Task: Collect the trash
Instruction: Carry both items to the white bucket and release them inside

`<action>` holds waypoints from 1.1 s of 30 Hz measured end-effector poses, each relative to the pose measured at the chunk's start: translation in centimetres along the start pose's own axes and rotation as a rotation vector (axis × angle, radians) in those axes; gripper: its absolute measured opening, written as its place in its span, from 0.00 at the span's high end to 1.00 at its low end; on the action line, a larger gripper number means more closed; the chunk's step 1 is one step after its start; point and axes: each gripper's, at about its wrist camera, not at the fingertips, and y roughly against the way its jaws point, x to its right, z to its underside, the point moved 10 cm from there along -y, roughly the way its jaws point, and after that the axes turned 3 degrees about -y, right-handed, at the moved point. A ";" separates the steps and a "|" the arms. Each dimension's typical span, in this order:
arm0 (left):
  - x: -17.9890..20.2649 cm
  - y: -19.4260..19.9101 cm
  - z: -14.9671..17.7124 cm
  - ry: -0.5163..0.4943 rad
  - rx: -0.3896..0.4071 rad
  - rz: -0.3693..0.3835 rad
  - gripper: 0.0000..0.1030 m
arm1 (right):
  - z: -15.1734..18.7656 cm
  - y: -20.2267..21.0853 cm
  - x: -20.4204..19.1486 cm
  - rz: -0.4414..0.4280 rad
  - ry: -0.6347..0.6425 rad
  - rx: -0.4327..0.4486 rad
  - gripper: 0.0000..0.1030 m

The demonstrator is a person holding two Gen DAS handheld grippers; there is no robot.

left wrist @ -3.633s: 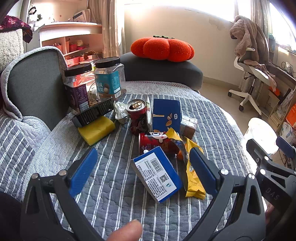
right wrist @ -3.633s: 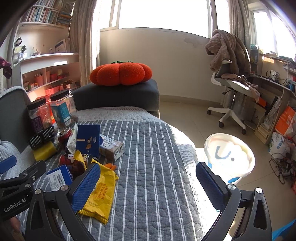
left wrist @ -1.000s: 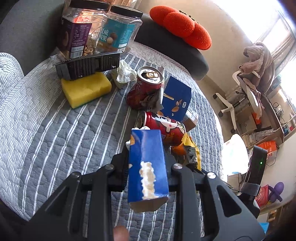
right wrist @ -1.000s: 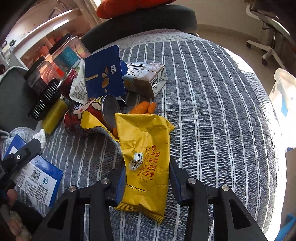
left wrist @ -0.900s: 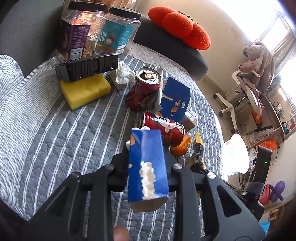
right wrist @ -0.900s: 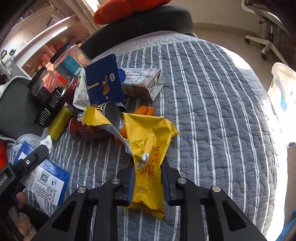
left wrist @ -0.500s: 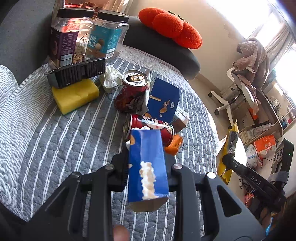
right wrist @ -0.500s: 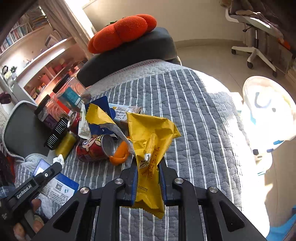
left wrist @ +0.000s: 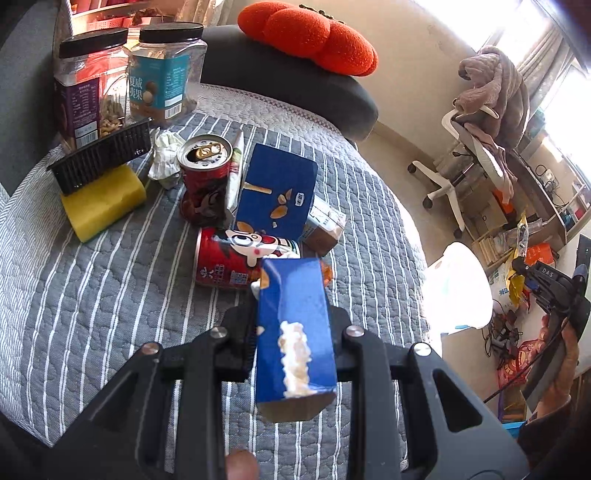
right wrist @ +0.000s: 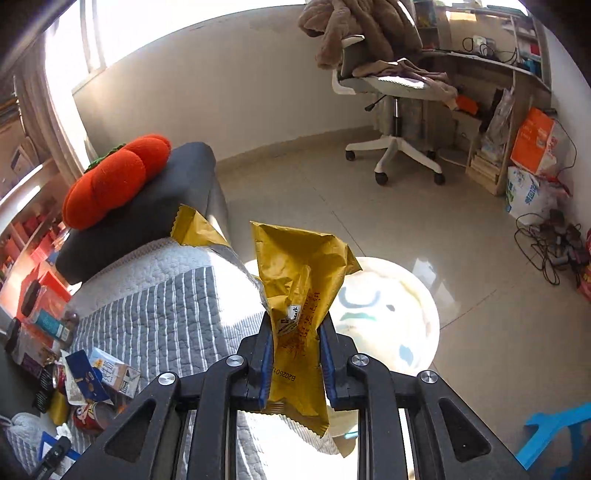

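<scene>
A bed [left wrist: 92, 302] covered by a grey striped quilt fills most of the left wrist view, with a dark cushion [left wrist: 295, 99] and an orange pumpkin pillow [left wrist: 310, 35] at its far end. Beyond the bed edge, a white bin [right wrist: 399, 317] is seen on the tiled floor, near a white office chair [right wrist: 388, 92] draped with clothes. Two lidded jars [left wrist: 129, 81] stand at the back of the quilt beside a black comb [left wrist: 103, 162] and a yellow sponge [left wrist: 103, 201]. The rest of the trash is gathered mid-quilt: an upright red can [left wrist: 205, 177], a second can [left wrist: 236, 258] lying on its side, a blue packet [left wrist: 277, 192] and a small carton [left wrist: 325, 229]. A blue box [left wrist: 295, 332] is gripped in the left claw [left wrist: 295, 328], raised above the quilt. A yellow snack bag [right wrist: 299, 306] is pinched in the right claw [right wrist: 295, 354], held over the bin; its jaws are opening slightly, with the bag between them.
</scene>
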 end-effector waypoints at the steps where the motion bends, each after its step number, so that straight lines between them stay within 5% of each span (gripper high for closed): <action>1: 0.6 -0.2 -0.2 -0.012 -0.002 0.001 0.72 | -0.1 -0.8 1.0 0.017 -0.011 -0.009 0.73; 4: 3.0 -1.2 -1.1 -0.057 -0.010 0.008 0.72 | 0.3 -3.0 3.7 0.022 -0.058 -0.062 0.68; 7: 6.1 -2.3 -2.2 -0.091 -0.016 0.037 0.72 | 1.0 -4.8 4.7 -0.005 -0.102 -0.151 0.49; 9: 8.5 -3.1 -3.0 -0.116 -0.017 0.066 0.72 | 1.0 -4.6 4.7 -0.021 -0.109 -0.154 0.21; 13: 13.8 -4.2 -4.7 -0.176 -0.007 0.114 0.72 | 0.1 -3.8 6.0 0.002 -0.141 -0.117 0.01; 22: 24.3 -6.5 -7.3 -0.277 -0.016 0.226 0.72 | -2.6 -1.0 10.7 0.048 -0.278 -0.021 0.00; 33: 32.8 -10.7 -6.0 -0.381 -0.103 0.272 0.72 | -4.6 2.0 15.5 0.143 -0.304 0.064 0.00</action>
